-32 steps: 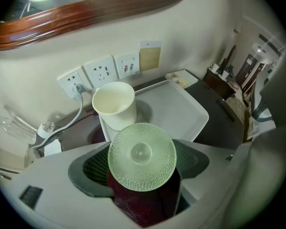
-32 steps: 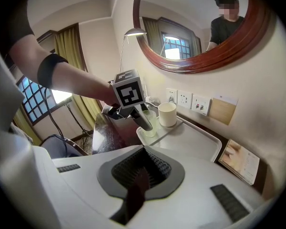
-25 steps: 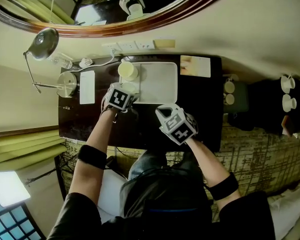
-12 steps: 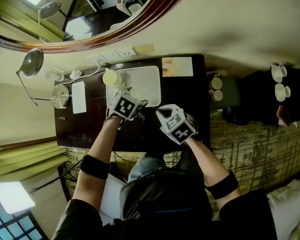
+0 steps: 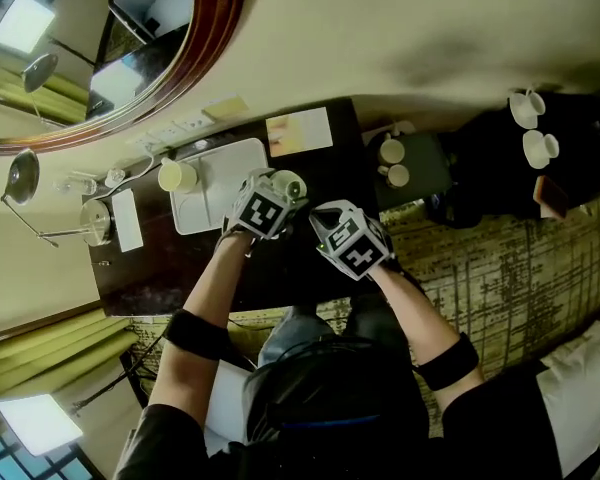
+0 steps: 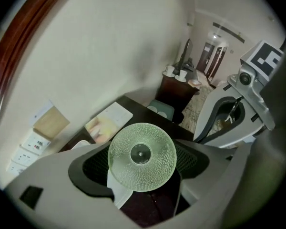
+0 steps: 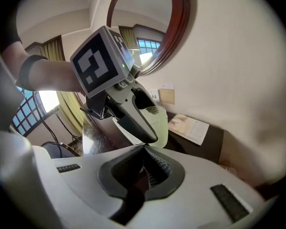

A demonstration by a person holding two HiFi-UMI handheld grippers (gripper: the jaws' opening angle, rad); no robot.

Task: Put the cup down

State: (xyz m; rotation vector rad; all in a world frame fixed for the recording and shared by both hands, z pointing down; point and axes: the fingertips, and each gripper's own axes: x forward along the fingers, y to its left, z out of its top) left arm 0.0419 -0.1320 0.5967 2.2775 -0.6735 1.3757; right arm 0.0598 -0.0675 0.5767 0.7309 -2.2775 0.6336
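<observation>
Quick read from my end, going left to right. Far left on the dark desk (image 5: 160, 268) there's a lamp (image 5: 25, 175), then a white tray (image 5: 225, 163) with a spare pale cup (image 5: 176, 175) parked on its left end.

The left gripper (image 5: 276, 194) comes next. Its jaws stand wide and are clamped on the green dimpled glass cup (image 6: 142, 156), one pad on each side. The cup sits just off the tray's right edge, over the desk. In the left gripper view I'm staring straight at a round end of it, so it lies along the gripper's line and isn't upright. Can't tell whether that end is the mouth or the base, and can't tell if it touches the wood. My guess is it's being carried clear of the tray so it has bare desk to land on.

The right gripper (image 7: 144, 151) hangs just to the right and nearer to me, jaws pressed together with nothing in them. Looks like it's parked out of the way.

Further right there's a light booklet (image 5: 300, 131) against the far wall, then a small green tray (image 5: 425, 158) with two more cups on a side table.

I reckon the cup needs righting before it goes down.
</observation>
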